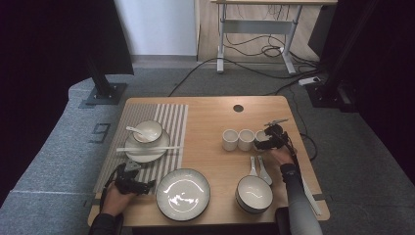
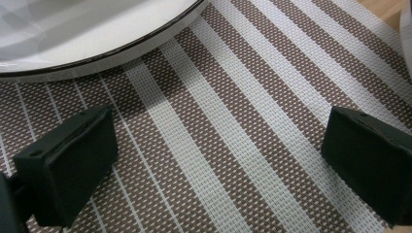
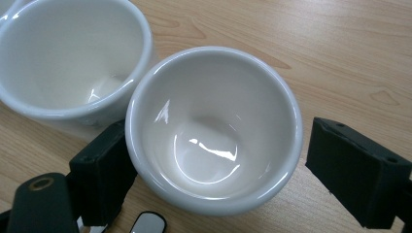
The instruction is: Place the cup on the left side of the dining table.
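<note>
My right gripper (image 1: 263, 142) (image 3: 218, 167) stands open around a small white cup (image 3: 214, 126) (image 1: 261, 135), the rightmost of three cups in a row. One jaw lies against the cup's side and the other stands a little off it. The middle cup (image 3: 63, 58) (image 1: 245, 139) touches it. My left gripper (image 1: 148, 186) (image 2: 218, 160) is open with nothing between its jaws, low over the striped placemat (image 2: 233, 126) (image 1: 171, 120). It sits just left of a large dark-rimmed plate (image 1: 183, 193) (image 2: 87, 34).
A bowl with a spoon (image 1: 147, 130) sits on a small plate (image 1: 147, 152) on the placemat, with chopsticks (image 1: 147, 149) across it. A bowl (image 1: 254, 194) stands at the front right, two white spoons (image 1: 259, 169) behind it. A third cup (image 1: 229, 139) stands left of the others.
</note>
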A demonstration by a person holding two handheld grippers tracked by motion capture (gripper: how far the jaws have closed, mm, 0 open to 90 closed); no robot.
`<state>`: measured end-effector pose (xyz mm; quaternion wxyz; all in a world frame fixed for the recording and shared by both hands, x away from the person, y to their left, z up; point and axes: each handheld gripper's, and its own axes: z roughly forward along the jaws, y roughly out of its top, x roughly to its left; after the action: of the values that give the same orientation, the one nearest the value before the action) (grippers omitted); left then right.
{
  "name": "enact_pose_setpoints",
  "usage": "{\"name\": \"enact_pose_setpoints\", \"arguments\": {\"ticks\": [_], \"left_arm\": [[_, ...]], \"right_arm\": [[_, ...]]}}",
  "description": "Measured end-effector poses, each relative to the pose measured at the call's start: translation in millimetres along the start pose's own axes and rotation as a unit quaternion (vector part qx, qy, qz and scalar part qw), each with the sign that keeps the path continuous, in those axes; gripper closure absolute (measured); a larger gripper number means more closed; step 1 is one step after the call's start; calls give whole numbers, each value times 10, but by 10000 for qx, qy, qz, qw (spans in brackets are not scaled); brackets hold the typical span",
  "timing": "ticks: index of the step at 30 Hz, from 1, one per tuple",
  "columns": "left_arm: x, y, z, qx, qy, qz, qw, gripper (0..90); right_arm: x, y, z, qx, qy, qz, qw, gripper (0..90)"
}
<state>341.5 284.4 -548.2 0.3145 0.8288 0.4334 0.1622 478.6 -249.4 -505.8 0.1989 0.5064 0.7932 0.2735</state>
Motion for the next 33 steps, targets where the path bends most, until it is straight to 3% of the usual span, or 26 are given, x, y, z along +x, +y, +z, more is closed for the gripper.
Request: {"name": "enact_pose_setpoints", "arguments": {"ticks": [5, 10, 24, 33], "left_arm": [[0, 0, 0, 0, 0, 1, 10000, 0], [0, 0, 0, 0, 0, 0, 10000, 0], [0, 0, 0, 0, 0, 0, 10000, 0], [0, 0, 0, -1, -1, 0, 10000, 0]], "right_arm": [[-5, 3, -4, -25, 47, 19, 10000, 199], [-8, 10, 1, -43, 13, -1, 10000, 206], [-59, -4, 64, -113, 154, 281, 9994, 258], [-36, -8, 61, -126, 29, 325, 9994, 267]]}}
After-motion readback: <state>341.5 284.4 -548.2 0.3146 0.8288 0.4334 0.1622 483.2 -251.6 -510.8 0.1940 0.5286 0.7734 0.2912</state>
